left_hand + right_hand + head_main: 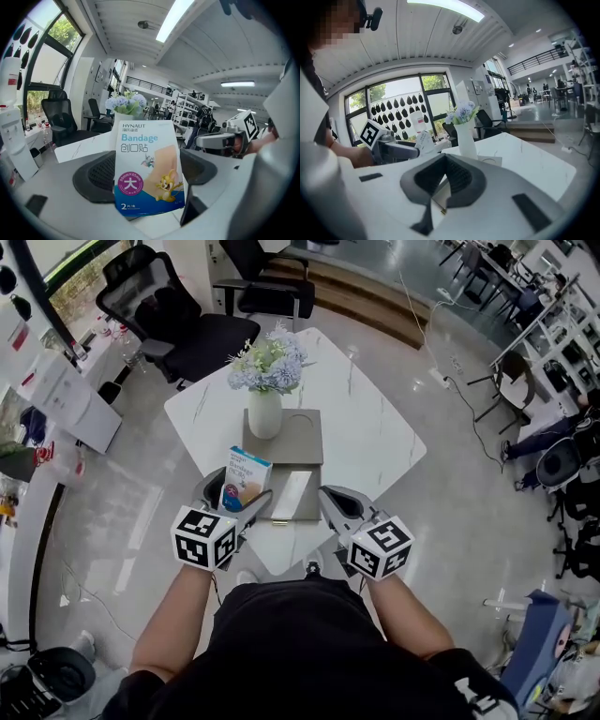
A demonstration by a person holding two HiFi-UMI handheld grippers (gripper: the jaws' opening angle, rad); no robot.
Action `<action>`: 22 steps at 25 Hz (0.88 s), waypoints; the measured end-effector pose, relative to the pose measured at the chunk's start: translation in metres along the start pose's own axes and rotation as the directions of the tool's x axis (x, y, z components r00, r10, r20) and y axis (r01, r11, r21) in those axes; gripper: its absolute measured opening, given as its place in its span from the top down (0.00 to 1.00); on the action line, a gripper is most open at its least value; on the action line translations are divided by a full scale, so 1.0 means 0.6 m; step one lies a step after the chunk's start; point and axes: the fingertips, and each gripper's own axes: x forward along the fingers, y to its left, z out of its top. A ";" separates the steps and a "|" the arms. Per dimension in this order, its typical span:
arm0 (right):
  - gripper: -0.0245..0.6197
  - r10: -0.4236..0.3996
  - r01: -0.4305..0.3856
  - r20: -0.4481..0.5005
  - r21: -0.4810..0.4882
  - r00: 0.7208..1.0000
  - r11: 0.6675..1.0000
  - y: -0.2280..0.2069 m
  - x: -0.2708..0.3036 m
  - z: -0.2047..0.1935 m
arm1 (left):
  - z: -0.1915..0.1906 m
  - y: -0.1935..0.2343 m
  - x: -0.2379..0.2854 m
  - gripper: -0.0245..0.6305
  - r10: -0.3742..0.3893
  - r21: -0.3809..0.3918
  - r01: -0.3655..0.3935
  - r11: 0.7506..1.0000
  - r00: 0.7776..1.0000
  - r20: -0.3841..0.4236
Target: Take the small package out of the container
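The small package (244,482) is a white and blue bandage packet with a cartoon print. It stands upright between the jaws of my left gripper (234,495), which is shut on it just left of the container. In the left gripper view the package (147,168) fills the gap between the dark pads. The container (286,442) is a flat grey tray on the white table, with a white rectangular piece (292,493) lying in its near half. My right gripper (336,502) hovers at the container's near right corner, jaws shut with nothing held (445,187).
A white vase of pale flowers (265,413) stands on the container's far left part. The white marble table (375,427) is small and ends just in front of both grippers. Black office chairs (178,324) stand beyond its far side.
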 end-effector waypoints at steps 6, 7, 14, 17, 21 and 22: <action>0.96 -0.001 0.004 0.138 -0.025 0.990 1.000 0.035 -0.027 0.043 | 0.029 -0.018 -0.045 0.31 -0.049 0.002 0.049 0.999 0.995 0.083; 0.96 0.000 0.004 0.154 -0.027 0.988 1.000 0.040 -0.032 0.048 | 0.032 -0.021 -0.051 0.31 -0.057 -0.003 0.057 0.998 0.994 0.093; 0.96 -0.015 0.021 0.184 -0.028 0.983 0.999 0.055 -0.043 0.051 | 0.052 -0.042 -0.087 0.31 -0.109 0.013 0.108 0.994 0.982 0.154; 0.96 -0.042 0.044 0.163 -0.013 0.986 0.999 0.054 -0.043 0.039 | 0.055 -0.051 -0.102 0.31 -0.128 0.021 0.126 0.992 0.975 0.180; 0.96 -0.061 0.061 0.147 0.008 0.987 0.998 0.053 -0.046 0.027 | 0.052 -0.057 -0.117 0.31 -0.140 0.017 0.139 0.990 0.970 0.199; 0.96 -0.064 0.064 0.145 0.009 0.987 0.998 0.052 -0.046 0.026 | 0.052 -0.058 -0.119 0.31 -0.141 0.017 0.141 0.990 0.969 0.204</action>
